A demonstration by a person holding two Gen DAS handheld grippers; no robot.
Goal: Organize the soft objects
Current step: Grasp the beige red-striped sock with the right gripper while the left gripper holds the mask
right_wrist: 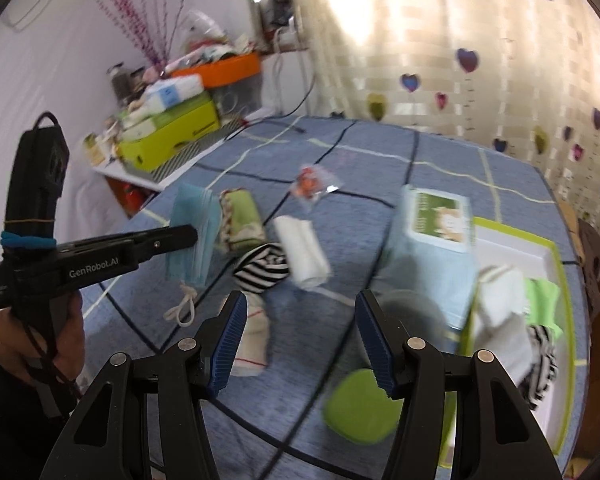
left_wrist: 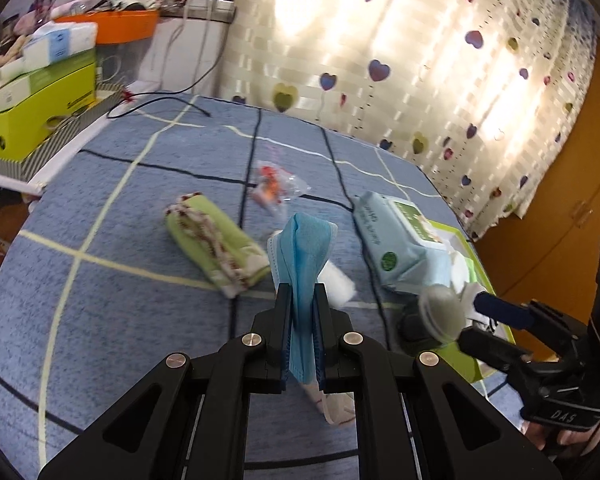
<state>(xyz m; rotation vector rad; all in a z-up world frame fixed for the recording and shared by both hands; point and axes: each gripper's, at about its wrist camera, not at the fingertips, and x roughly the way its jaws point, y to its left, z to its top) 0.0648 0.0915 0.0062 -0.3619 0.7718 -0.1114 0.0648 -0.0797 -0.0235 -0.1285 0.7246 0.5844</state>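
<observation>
My left gripper (left_wrist: 301,294) is shut on a blue face mask (left_wrist: 304,256), which hangs folded between its pads above the blue bedspread (left_wrist: 100,300). In the right wrist view that left gripper (right_wrist: 194,236) holds the mask (right_wrist: 188,208) up at the left. My right gripper (right_wrist: 302,300) is open, with nothing between its blue pads (right_wrist: 230,340). On the bed lie a green rolled towel (right_wrist: 242,220), a white rolled cloth (right_wrist: 302,252), a striped sock (right_wrist: 264,270) and a white sock (right_wrist: 252,336). A green-rimmed white tray (right_wrist: 540,248) on the right holds several cloths.
A wet-wipes pack (right_wrist: 436,232) leans at the tray's left edge. A clear bag with orange pieces (right_wrist: 312,184) lies further back. A blurred round green thing (right_wrist: 360,404) sits under my right gripper. Boxes (left_wrist: 40,104) crowd the shelf at left. A heart-print curtain (left_wrist: 420,60) hangs behind.
</observation>
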